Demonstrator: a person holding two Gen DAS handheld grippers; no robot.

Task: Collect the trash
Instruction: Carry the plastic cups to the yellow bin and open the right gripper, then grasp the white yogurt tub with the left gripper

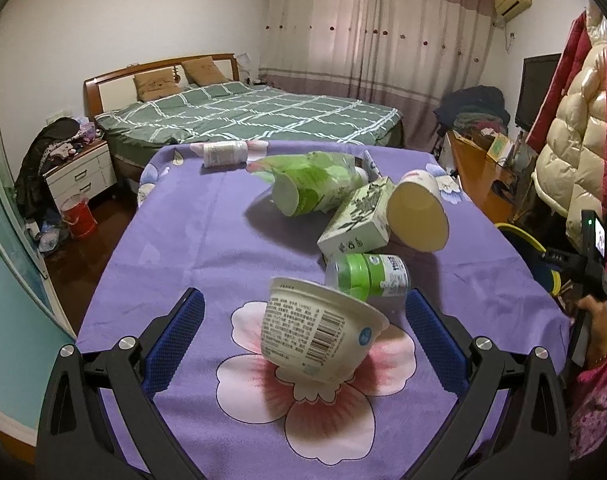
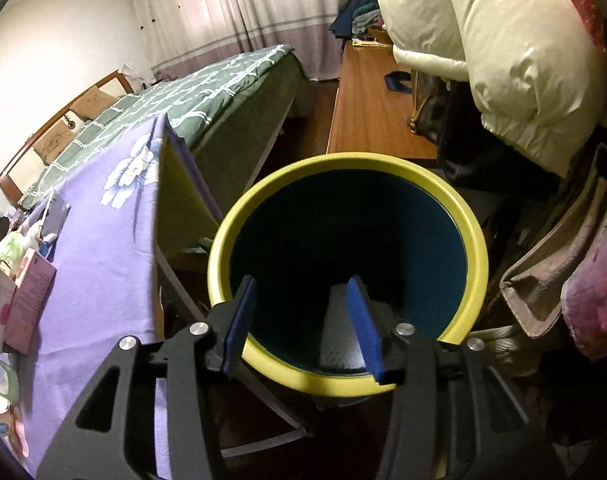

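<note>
On the purple flowered tablecloth [image 1: 191,240] a white yogurt cup [image 1: 319,332] lies tilted, mouth turned away, between the blue pads of my left gripper [image 1: 303,295]. Its jaws stand wide open and clear of the cup. Behind it lie a green-labelled bottle [image 1: 371,276], a printed carton [image 1: 355,220], a paper cup [image 1: 419,212], a green wrapped tub [image 1: 315,188] and a white bottle [image 1: 225,153]. My right gripper [image 2: 301,282] hangs open over the yellow-rimmed bin [image 2: 343,166]. A white ribbed piece of trash [image 2: 337,328] sits inside the bin beside the right pad.
The bin [image 1: 521,238] stands off the table's right edge, with a hand [image 1: 595,320] holding the right gripper there. Coats [image 2: 503,60] hang right of the bin; a wooden bench [image 2: 367,100] and a bed [image 1: 263,112] lie beyond. A pink box [image 2: 29,300] rests on the table.
</note>
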